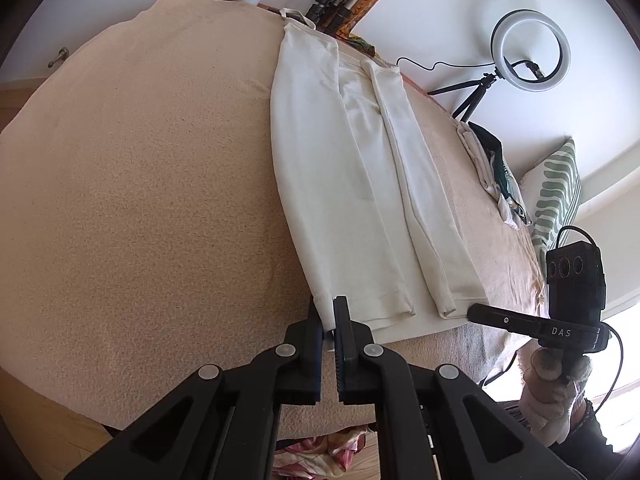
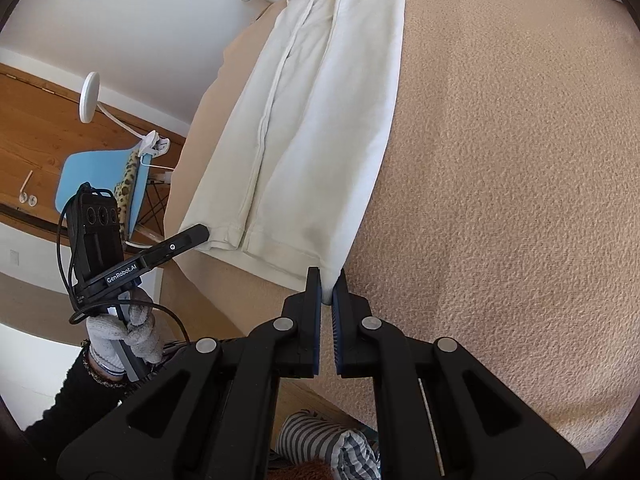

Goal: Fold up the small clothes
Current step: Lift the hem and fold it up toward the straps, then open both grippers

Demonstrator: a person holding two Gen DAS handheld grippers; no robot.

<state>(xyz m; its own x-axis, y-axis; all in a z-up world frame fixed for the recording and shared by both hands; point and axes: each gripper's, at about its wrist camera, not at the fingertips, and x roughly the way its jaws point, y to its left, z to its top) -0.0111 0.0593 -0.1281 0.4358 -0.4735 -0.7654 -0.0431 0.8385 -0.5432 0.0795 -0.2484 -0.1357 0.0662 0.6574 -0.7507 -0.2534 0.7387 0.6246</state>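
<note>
Looking from left to right, we see the white pants (image 1: pixel 360 184) lying flat on a bumpy tan cloth (image 1: pixel 140 184) that covers the table. The cloth hides the table, but a thin brown edge shows at the far side. The pants are soft and long. Their long way runs from us to the far edge, with the waist and its string far away and the leg ends close to us. Our left gripper (image 1: pixel 329 320) is pinched tight on the left leg's hem corner. Our right gripper (image 2: pixel 327 288) is pinched tight on the right leg's hem corner. A pile of clothes (image 1: pixel 496 172) far right is hard to make out.
</note>
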